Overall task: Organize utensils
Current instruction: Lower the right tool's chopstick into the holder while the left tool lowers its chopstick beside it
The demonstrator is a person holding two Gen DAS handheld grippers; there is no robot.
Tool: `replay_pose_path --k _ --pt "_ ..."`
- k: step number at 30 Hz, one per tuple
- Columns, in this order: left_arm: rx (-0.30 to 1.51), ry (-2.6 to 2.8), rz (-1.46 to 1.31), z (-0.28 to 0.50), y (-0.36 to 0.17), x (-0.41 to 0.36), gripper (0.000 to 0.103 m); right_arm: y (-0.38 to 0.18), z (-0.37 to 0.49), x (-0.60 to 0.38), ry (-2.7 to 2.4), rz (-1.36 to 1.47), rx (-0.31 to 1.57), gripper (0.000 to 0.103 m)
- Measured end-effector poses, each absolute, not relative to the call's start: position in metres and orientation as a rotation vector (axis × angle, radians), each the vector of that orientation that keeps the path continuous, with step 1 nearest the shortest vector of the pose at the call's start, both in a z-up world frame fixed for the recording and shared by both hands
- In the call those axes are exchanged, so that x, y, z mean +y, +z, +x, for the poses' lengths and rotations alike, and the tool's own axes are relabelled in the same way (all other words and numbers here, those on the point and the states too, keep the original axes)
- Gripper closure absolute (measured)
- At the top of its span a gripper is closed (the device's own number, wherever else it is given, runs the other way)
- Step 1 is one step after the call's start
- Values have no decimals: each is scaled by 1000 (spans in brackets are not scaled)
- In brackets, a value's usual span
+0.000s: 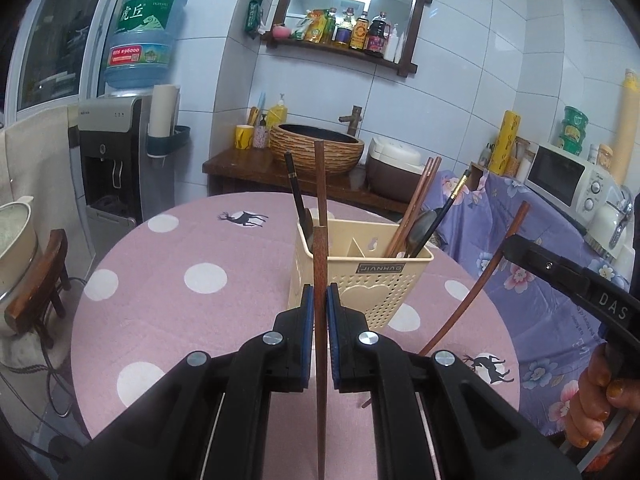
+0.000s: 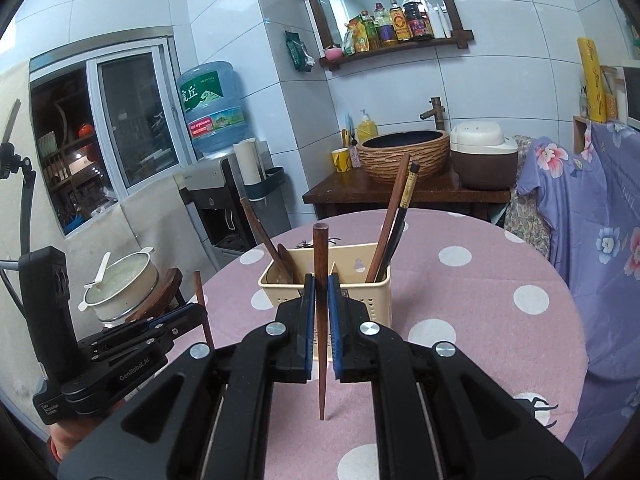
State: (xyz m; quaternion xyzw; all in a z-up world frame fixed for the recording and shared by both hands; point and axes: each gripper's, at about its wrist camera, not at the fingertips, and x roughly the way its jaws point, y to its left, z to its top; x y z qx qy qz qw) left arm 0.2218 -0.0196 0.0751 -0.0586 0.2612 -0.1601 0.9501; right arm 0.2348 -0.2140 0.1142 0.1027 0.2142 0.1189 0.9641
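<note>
1. Left gripper [image 1: 320, 300]: black plastic arms, blue rubber pads [image 1: 307, 312], pressed tight on a dark reddish wooden chopstick [image 1: 320, 200]. The stick is square-sectioned, stands upright and runs from the bottom of the left wrist view up past the caddy rim.
2. Right gripper [image 2: 320, 296]: same build, blue pads [image 2: 334, 312], pinching a second wooden chopstick [image 2: 320, 264]. This one is round, with a blunt top and a taper to a point at the lower end, and it hangs above the cloth.
3. Utensil caddy [image 1: 360, 276]: cream plastic, boxy, perforated walls, inner dividers, "JIANHAO" label. It stands on the table near centre, just past both grippers.
4. Caddy contents: brown wooden chopsticks [image 1: 416, 196] leaning right, a black chopstick with a gold band [image 1: 454, 196], and another black one [image 1: 294, 188] on the left. The dark rounded shape is possibly a spoon bowl, hard to tell.
5. Table [image 1: 180, 248]: round, with a pink cloth with white polka dots and black deer prints, matte fabric.
6. Background: woven-textured basin [image 1: 316, 144], glossy white wall tiles, blue water jug [image 1: 144, 36].
</note>
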Motion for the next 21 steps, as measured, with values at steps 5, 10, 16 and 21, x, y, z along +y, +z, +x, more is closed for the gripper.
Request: replay_pose_path --k 5,10,16,21 --pt "520 -325 -121 222 80 -19 95 120 237 -213 238 188 431 96" --pt "512 -335 -123 224 85 -19 95 122 240 -216 241 187 437 96" --pt "488 -348 -117 224 98 -19 96 131 246 -219 246 181 429 96" --pt "448 -365 -106 226 120 -20 96 151 252 -223 260 186 403 96"
